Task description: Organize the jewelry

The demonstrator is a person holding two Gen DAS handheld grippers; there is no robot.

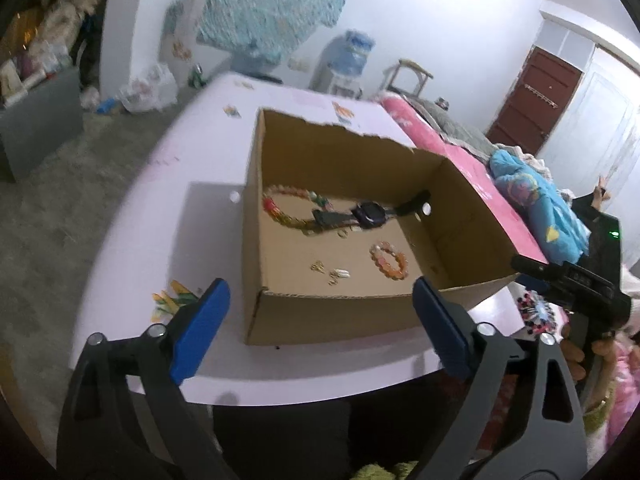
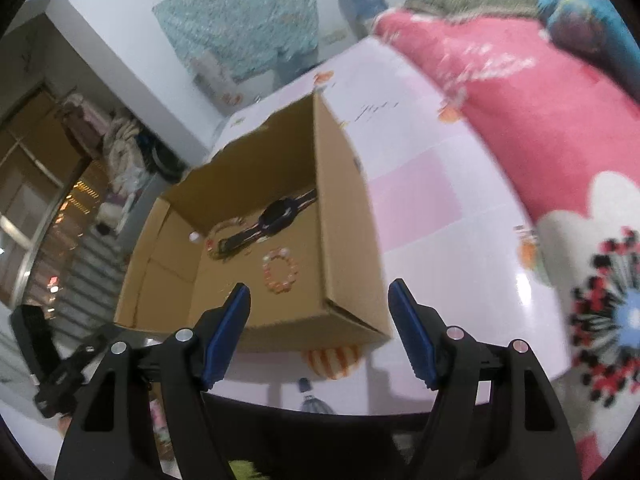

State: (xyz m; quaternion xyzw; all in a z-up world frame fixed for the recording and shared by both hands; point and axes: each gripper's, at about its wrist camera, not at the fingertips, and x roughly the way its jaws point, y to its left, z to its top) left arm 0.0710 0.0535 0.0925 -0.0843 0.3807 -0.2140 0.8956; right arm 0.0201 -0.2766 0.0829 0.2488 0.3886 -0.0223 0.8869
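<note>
Presently both grippers, left gripper [image 1: 320,320] and right gripper [image 2: 320,328], hang w/ fingers spread and empty, short of the cardboard box [image 1: 332,316] on the pink table [image 1: 132,208]. Inside, near to far: small gold earrings [image 1: 331,271], orange bead bracelet [image 1: 389,260], black watch [image 1: 366,214] lying across a larger bead bracelet [image 1: 280,208]. Judged light and slippery; beads hard, prob. on stretch cord, so pinch across the ring; watch best taken by its flexible strap.

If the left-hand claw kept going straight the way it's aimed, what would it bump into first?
Probably the cardboard box: its near wall sits between the open fingers of the left gripper, just ahead. If it cleared the rim, the small orange bead bracelet inside looks next, though depth is unclear.
</note>
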